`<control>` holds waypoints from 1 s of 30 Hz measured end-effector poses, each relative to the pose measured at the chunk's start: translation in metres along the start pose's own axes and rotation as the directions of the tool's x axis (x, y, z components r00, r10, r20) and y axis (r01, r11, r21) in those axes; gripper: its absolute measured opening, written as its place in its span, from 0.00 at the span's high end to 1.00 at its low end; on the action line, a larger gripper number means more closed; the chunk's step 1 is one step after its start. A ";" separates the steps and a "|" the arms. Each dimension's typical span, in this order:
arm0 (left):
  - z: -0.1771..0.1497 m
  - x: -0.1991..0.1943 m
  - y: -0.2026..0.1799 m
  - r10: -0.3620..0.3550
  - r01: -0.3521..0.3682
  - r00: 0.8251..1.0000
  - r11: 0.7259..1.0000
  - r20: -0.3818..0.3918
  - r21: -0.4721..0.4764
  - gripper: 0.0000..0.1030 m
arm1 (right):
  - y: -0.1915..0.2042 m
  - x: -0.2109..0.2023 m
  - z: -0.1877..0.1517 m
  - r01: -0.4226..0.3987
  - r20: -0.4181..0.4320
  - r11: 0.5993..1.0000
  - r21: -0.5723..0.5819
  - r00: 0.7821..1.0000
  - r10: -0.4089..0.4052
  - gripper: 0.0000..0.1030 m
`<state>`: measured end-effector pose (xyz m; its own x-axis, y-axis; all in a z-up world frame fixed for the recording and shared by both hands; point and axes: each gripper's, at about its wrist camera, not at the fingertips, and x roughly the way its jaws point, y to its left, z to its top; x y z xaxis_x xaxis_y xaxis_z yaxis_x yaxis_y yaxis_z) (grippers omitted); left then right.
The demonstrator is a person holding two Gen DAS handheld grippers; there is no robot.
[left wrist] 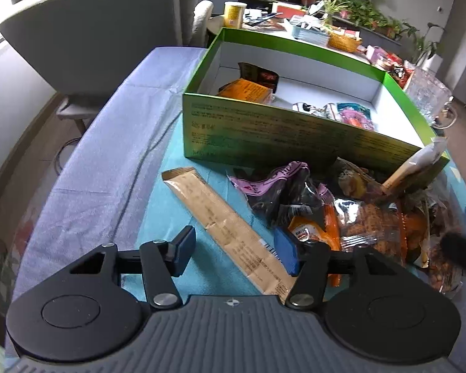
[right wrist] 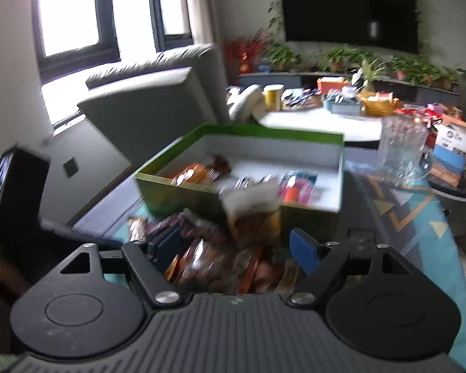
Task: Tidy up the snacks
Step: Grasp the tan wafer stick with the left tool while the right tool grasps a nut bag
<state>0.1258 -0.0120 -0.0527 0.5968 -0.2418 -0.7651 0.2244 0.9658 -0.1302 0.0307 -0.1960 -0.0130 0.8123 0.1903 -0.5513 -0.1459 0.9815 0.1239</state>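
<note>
Left gripper (left wrist: 234,253) wide open, straddling tan bar (left wrist: 223,227); bar's long axis runs diagonally toward box (left wrist: 295,136). Right gripper (right wrist: 234,248) open, empty, over pile (right wrist: 220,264).

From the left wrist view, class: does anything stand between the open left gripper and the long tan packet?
Nothing visible does. The left gripper is open, and the long tan packet already lies between its fingers on the teal cloth, beside the snack pile.

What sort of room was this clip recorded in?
Most likely a home living room: a wall-mounted television, a grey sofa and potted plants lining a low cabinet. The green box and loose snacks sit on a cloth-covered table.
</note>
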 end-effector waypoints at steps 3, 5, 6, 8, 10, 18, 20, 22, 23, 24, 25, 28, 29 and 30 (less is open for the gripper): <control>-0.004 -0.004 0.004 -0.012 0.012 1.000 1.000 0.016 0.000 0.60 | 0.002 0.009 -0.010 -0.021 -0.048 1.000 0.003 0.999 0.021 0.36; -0.006 -0.008 0.006 -0.026 0.026 1.000 1.000 0.018 0.002 0.65 | 0.001 0.015 -0.013 -0.039 -0.076 0.999 0.014 0.996 0.040 0.36; -0.007 -0.010 0.006 -0.032 0.032 0.999 0.999 0.017 0.009 0.66 | 0.003 0.016 -0.014 -0.047 -0.084 0.999 0.019 0.995 0.048 0.36; -0.010 -0.014 0.006 -0.043 0.043 0.999 0.999 0.015 0.022 0.68 | 0.005 0.019 -0.012 -0.073 -0.083 0.997 0.015 0.994 0.074 0.36; -0.013 -0.019 0.008 -0.049 0.049 0.999 0.999 0.012 0.024 0.69 | 0.009 0.022 -0.009 -0.098 -0.071 0.995 -0.006 0.993 0.097 0.36; -0.021 -0.033 0.022 -0.047 0.047 0.999 0.999 0.017 0.003 0.72 | 0.003 0.072 0.008 -0.145 -0.135 0.987 0.068 0.979 0.153 0.36; -0.021 -0.035 0.025 -0.046 0.046 0.999 0.999 0.022 0.001 0.76 | -0.001 0.077 0.007 -0.147 -0.168 0.984 0.099 0.972 0.163 0.36; -0.020 -0.037 0.028 -0.049 0.049 0.998 0.999 0.026 -0.007 0.77 | -0.001 0.072 0.003 -0.169 -0.173 0.980 0.103 0.967 0.185 0.36; -0.020 -0.037 0.029 -0.047 0.047 0.999 0.999 0.027 -0.011 0.77 | -0.001 0.069 0.000 -0.185 -0.192 0.977 0.109 0.960 0.203 0.36; -0.020 -0.036 0.030 -0.045 0.045 0.999 0.999 0.028 -0.013 0.77 | 0.000 0.065 -0.002 -0.203 -0.210 0.972 0.118 0.952 0.224 0.36; -0.020 -0.035 0.031 -0.045 0.045 0.999 0.999 0.029 -0.015 0.77 | 0.002 0.060 -0.006 -0.223 -0.220 0.967 0.122 0.944 0.246 0.36; -0.021 -0.035 0.033 -0.050 0.051 0.998 0.998 0.031 -0.023 0.77 | 0.009 0.042 -0.021 -0.245 -0.255 0.963 0.109 0.930 0.266 0.36; -0.022 -0.035 0.034 -0.050 0.051 0.998 0.998 0.030 -0.025 0.77 | 0.012 0.035 -0.026 -0.253 -0.265 0.963 0.098 0.926 0.270 0.36; -0.023 -0.035 0.034 -0.049 0.050 0.998 0.998 0.027 -0.027 0.77 | 0.015 0.030 -0.031 -0.265 -0.278 0.960 0.092 0.919 0.280 0.36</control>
<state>0.0946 0.0311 -0.0443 0.6058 -0.2917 -0.7402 0.2332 0.9546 -0.1853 0.0354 -0.1752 -0.0528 0.5482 0.4555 -0.7014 -0.3034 0.8899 0.3407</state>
